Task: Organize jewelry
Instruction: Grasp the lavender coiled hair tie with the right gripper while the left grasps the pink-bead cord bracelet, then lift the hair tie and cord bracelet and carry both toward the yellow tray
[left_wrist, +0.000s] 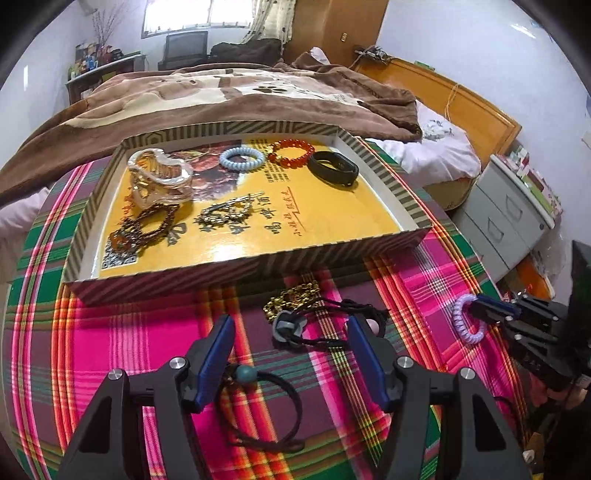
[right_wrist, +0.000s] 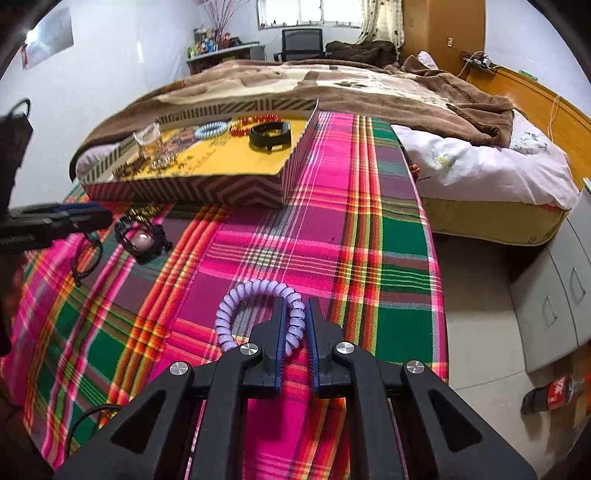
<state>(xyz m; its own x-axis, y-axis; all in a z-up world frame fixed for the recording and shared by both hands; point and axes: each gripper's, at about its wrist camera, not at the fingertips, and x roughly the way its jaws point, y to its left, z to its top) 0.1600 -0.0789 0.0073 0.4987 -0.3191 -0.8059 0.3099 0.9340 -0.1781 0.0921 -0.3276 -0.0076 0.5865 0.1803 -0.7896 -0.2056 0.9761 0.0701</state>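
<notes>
A striped cardboard tray (left_wrist: 236, 271) with a yellow floor stands on the plaid cloth; it also shows in the right wrist view (right_wrist: 207, 190). It holds a blue coil tie (left_wrist: 242, 158), an orange bead bracelet (left_wrist: 293, 152), a black band (left_wrist: 333, 169), a clear clip (left_wrist: 159, 176) and chain pieces. My left gripper (left_wrist: 291, 338) is open above the cloth, with a black hair tie with a knot (left_wrist: 286, 326), a gold chain (left_wrist: 291, 297) and a black tie with a teal bead (left_wrist: 258, 402) in front of it. My right gripper (right_wrist: 295, 310) is shut on a purple coil hair tie (right_wrist: 258, 288); it also shows in the left wrist view (left_wrist: 467, 319).
The table carries a pink, green and orange plaid cloth (right_wrist: 332, 240). A bed with a brown blanket (left_wrist: 221, 92) lies behind it. Grey drawers (left_wrist: 509, 221) stand at the right. A cola bottle (right_wrist: 554, 395) lies on the floor.
</notes>
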